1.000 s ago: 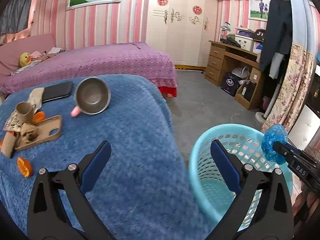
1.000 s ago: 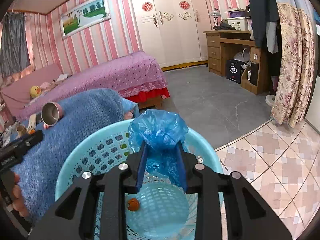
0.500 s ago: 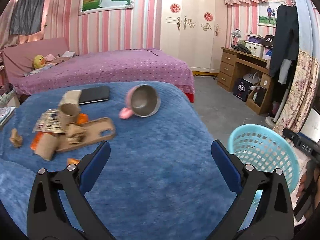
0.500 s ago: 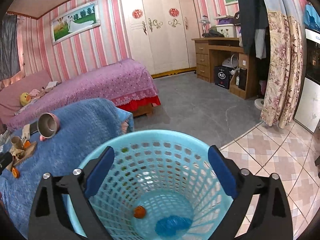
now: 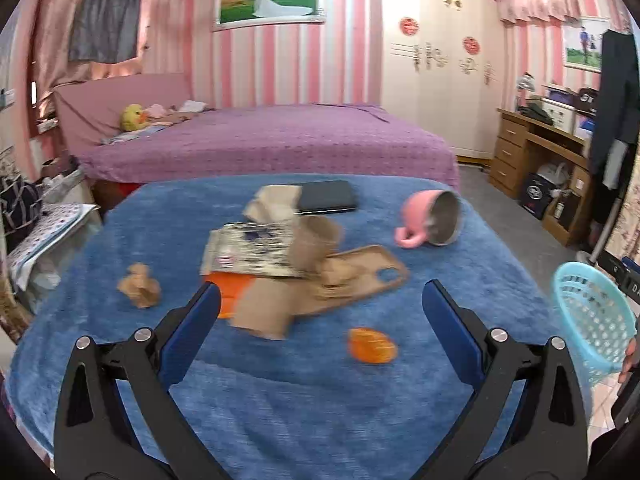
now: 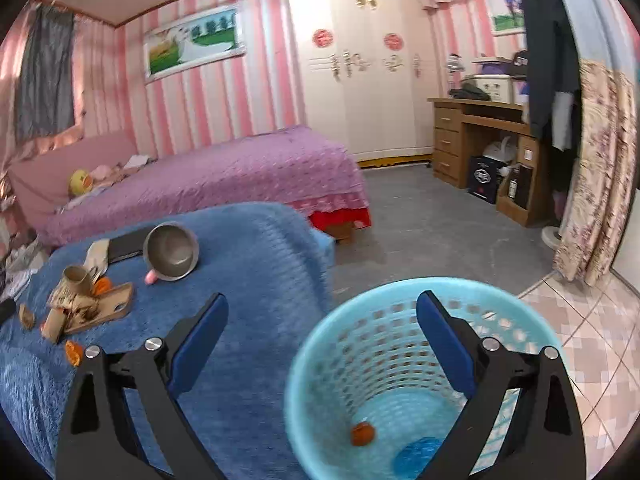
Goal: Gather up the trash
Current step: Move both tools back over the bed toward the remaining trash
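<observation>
My left gripper [image 5: 320, 320] is open and empty above the blue-covered table [image 5: 304, 400]. Just ahead lie a cardboard tube [image 5: 264, 312], an orange peel [image 5: 372, 345], a printed wrapper [image 5: 248, 254], a paper cup [image 5: 316, 240] and a crumpled brown scrap [image 5: 139, 285]. My right gripper [image 6: 322, 338] is open and empty over the light blue basket [image 6: 332, 360]. In the basket lie a blue plastic bag [image 6: 416, 452] and an orange piece [image 6: 362, 434].
A pink metal mug [image 5: 430, 220] lies on its side, beside a black phone [image 5: 326, 196] and a tan phone case [image 5: 360, 276]. The basket [image 5: 592, 320] stands off the table's right edge. A purple bed [image 5: 264, 140] is behind; a desk [image 6: 480, 136] at right.
The right gripper opened and dropped the blue bag into the basket, then shifted left. The left gripper swung left from the basket toward the trash pile on the table.
</observation>
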Action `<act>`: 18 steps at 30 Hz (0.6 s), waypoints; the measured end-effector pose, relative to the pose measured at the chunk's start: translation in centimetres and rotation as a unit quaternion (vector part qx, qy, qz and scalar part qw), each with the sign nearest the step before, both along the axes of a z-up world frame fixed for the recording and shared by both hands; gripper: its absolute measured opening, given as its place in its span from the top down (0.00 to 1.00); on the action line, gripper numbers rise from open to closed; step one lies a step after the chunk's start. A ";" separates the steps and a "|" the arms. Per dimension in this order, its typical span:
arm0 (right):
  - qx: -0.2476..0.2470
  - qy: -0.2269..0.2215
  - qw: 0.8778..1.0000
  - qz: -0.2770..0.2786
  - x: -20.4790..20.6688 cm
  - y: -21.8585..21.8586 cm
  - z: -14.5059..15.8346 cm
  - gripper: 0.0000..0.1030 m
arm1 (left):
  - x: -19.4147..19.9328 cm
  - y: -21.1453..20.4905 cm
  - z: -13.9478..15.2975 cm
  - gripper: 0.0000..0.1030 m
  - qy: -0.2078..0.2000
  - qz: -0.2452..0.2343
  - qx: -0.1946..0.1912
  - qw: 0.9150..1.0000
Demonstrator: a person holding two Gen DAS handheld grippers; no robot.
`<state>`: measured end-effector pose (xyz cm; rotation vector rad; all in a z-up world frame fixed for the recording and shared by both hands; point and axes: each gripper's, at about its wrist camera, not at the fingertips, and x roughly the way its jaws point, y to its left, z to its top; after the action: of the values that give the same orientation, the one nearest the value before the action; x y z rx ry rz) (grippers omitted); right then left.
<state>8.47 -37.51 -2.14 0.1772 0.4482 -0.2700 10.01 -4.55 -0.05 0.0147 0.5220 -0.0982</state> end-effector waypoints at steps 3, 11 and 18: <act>-0.008 0.009 1.000 0.027 1.2 2.8 -0.4 0.10 | 0.4 2.1 -0.5 0.05 0.005 0.014 0.003 1.000; -0.014 0.026 0.996 0.090 3.1 9.6 -1.2 0.10 | 1.3 6.8 -2.9 0.05 0.027 0.034 0.039 0.998; -0.015 0.052 0.990 0.131 5.1 14.8 -2.3 0.10 | 1.8 10.2 -4.1 0.05 0.051 0.053 0.039 0.997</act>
<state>13.53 -22.71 -4.42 0.0734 0.5644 -0.0282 11.82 5.64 -4.11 0.0581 0.6269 0.0246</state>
